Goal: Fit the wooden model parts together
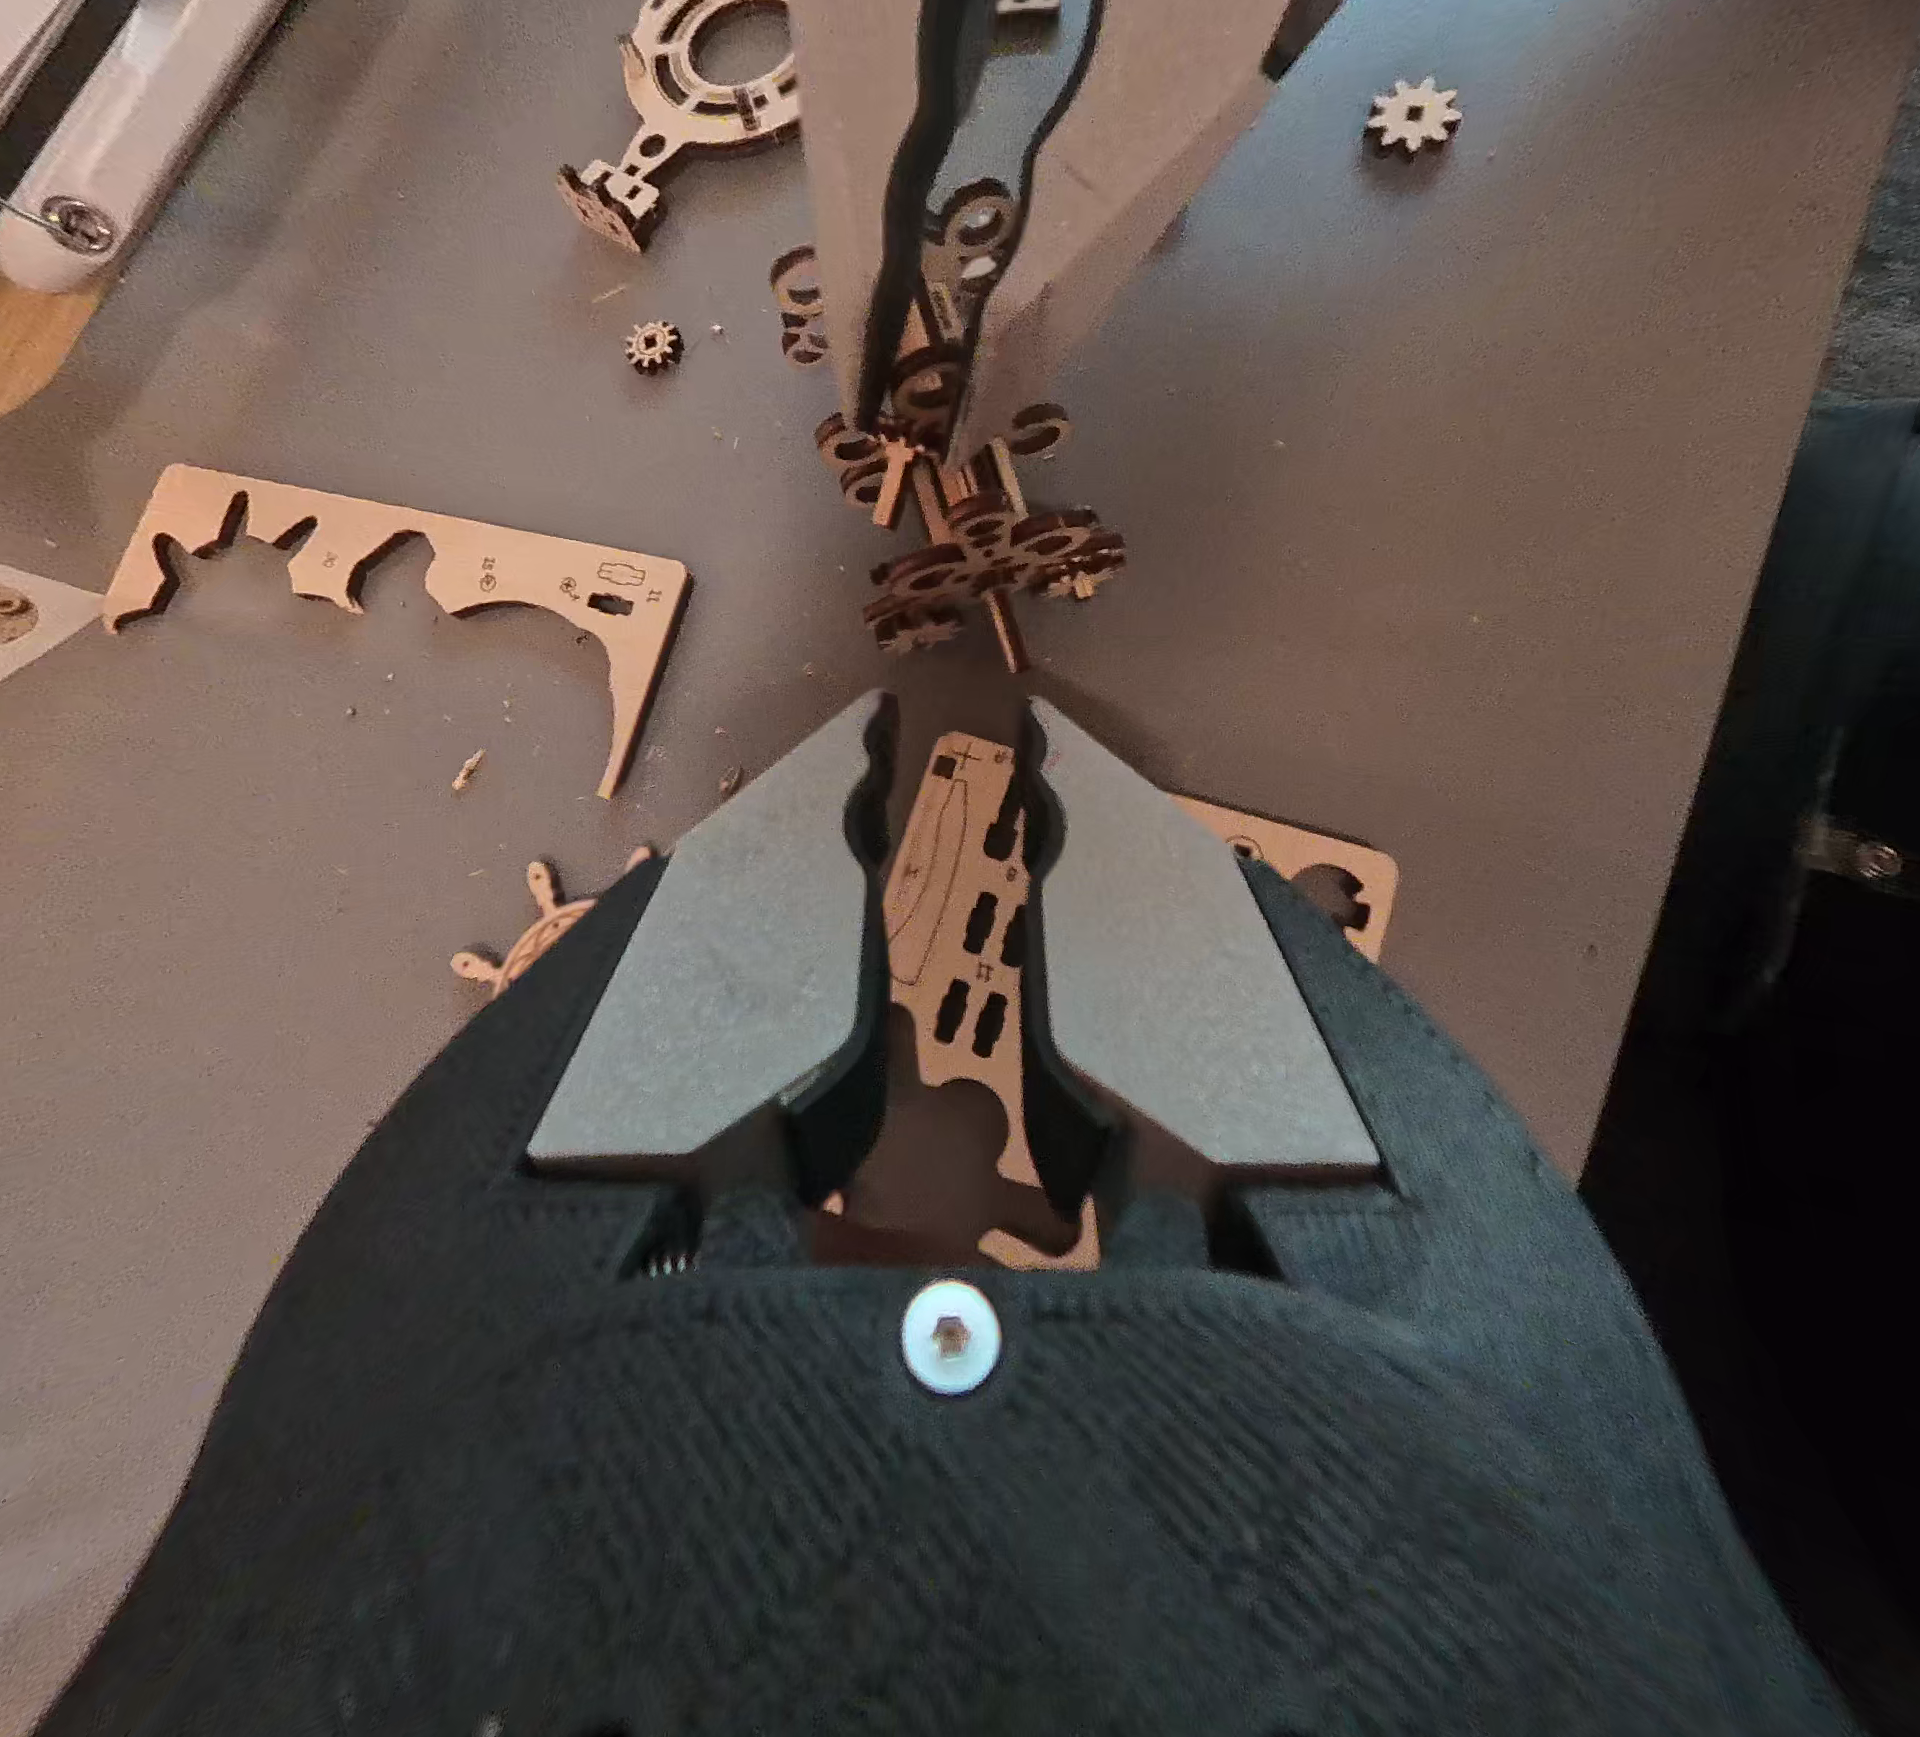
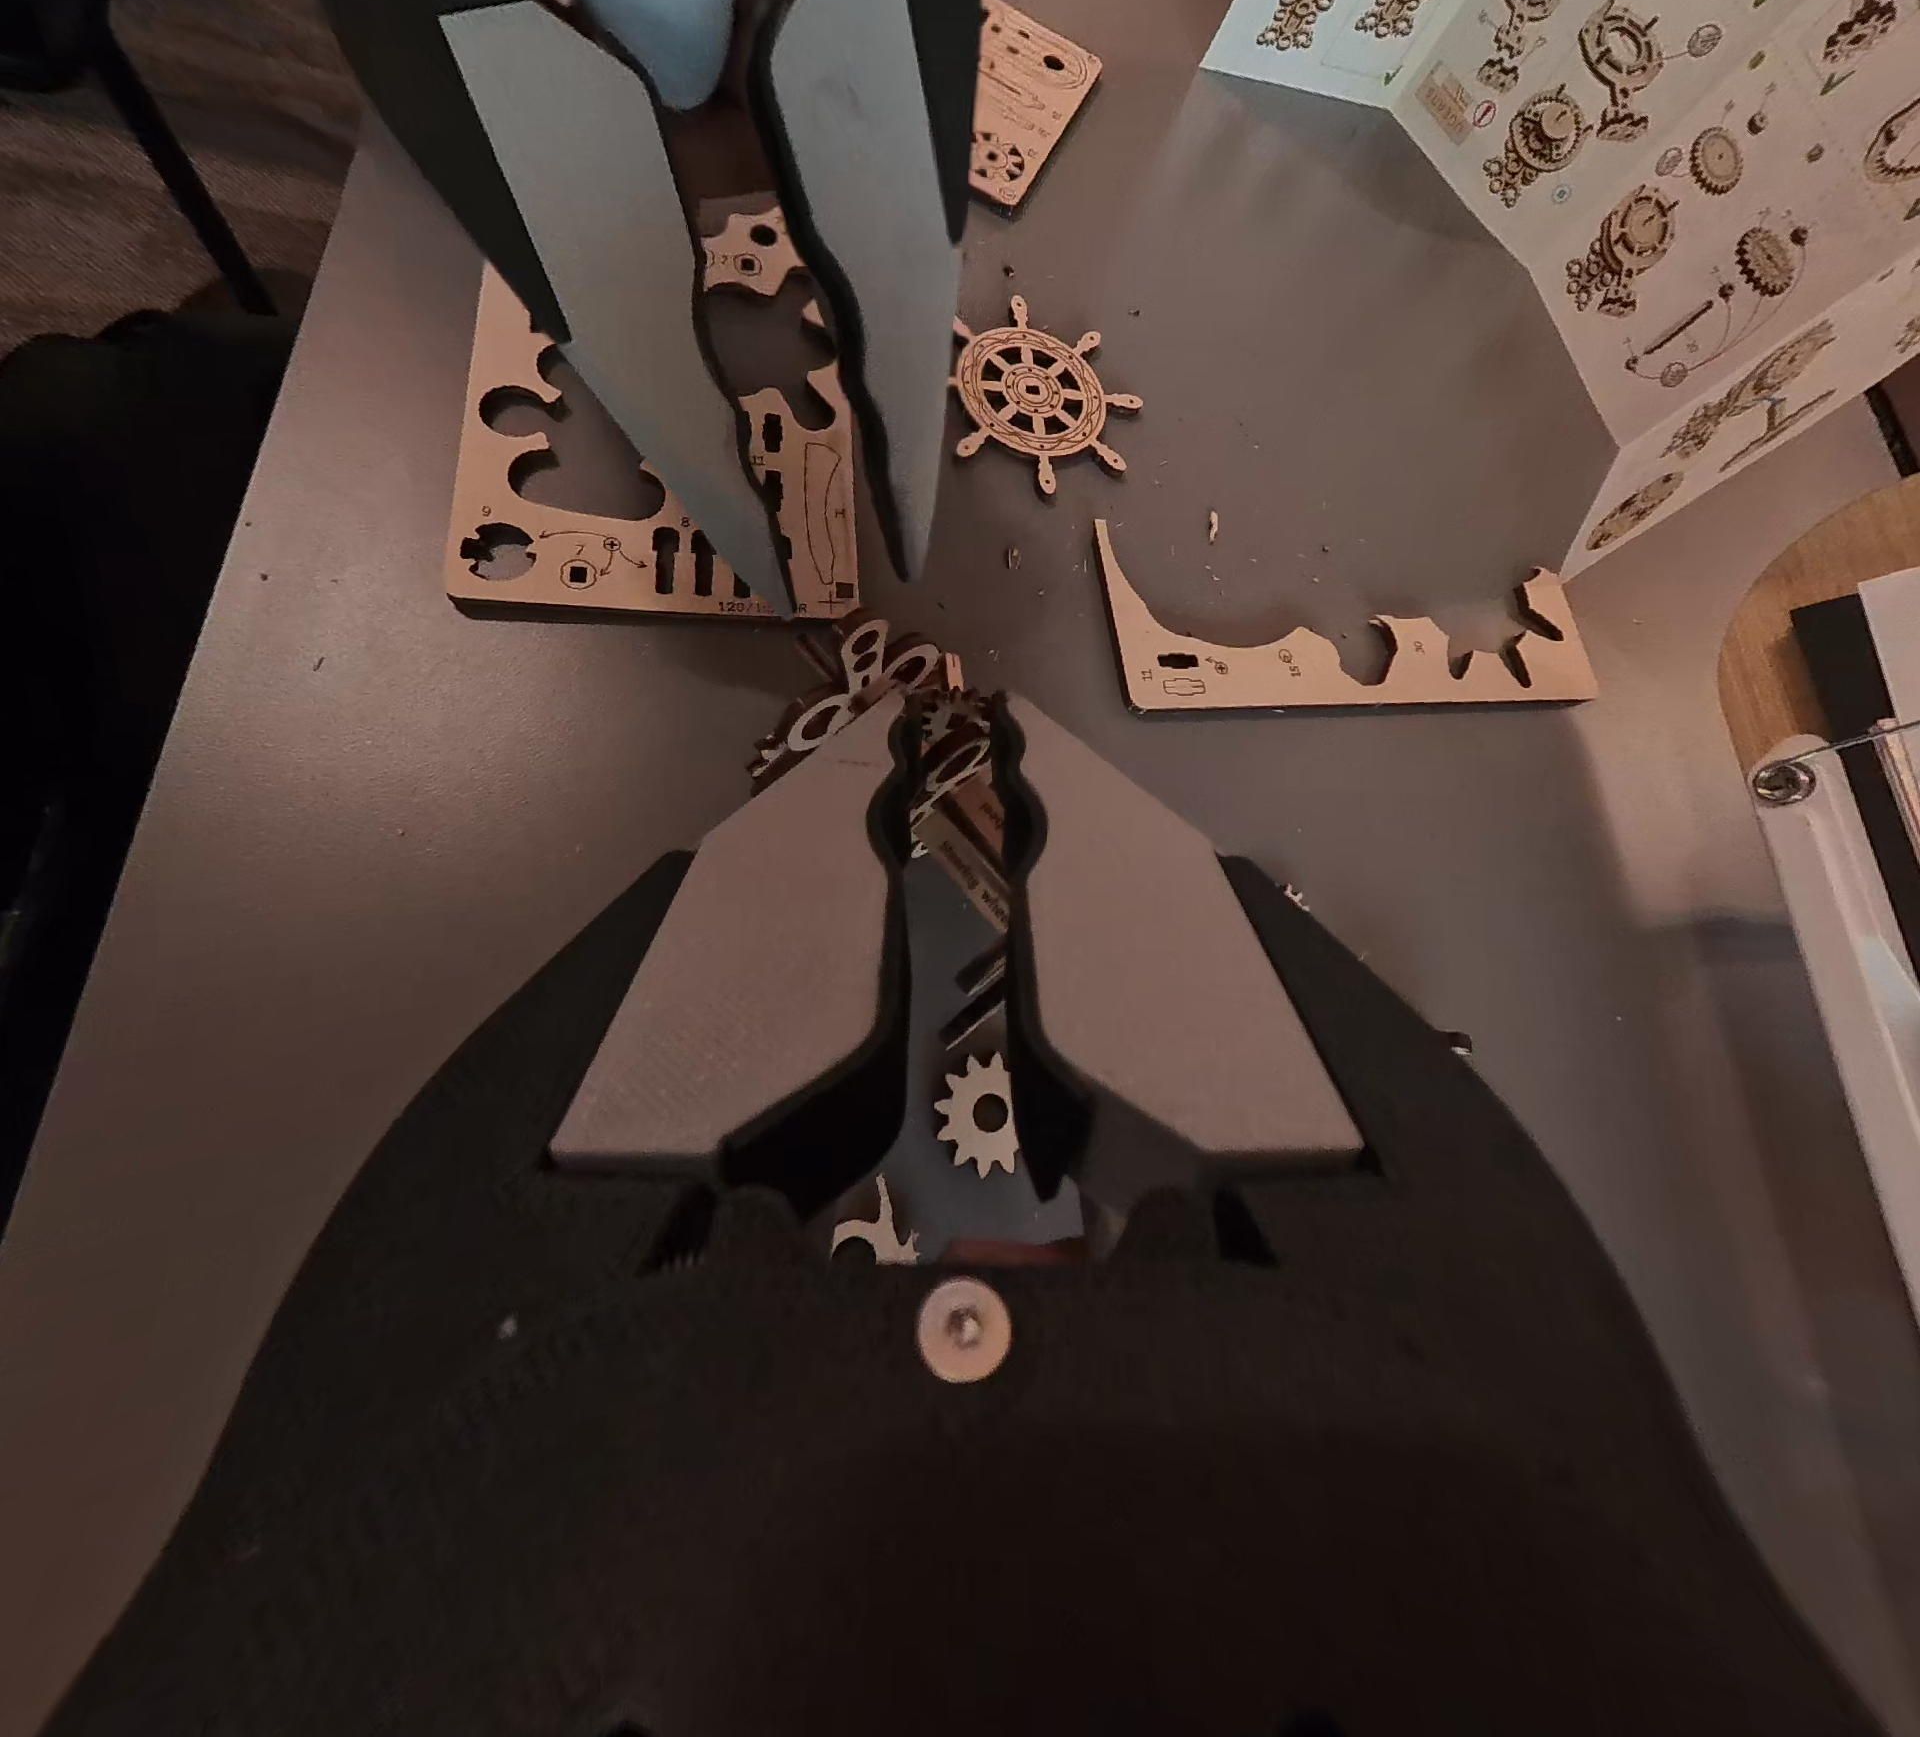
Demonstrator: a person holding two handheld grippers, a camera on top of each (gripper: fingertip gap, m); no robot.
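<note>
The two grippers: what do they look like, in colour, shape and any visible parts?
Both look alike. The left gripper has a black body with a ribbed, layered surface and two flat grey fingers that narrow to points; their inner edges are black and wavy. A pale round screw sits in the middle of the body. The right gripper has the same build, with a metal screw.

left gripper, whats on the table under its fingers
Under the left gripper lies a punched-out wooden sheet with empty part holes. A ship's-wheel piece lies beside it. The gripper's black body covers much of the sheet in its own view.
</note>
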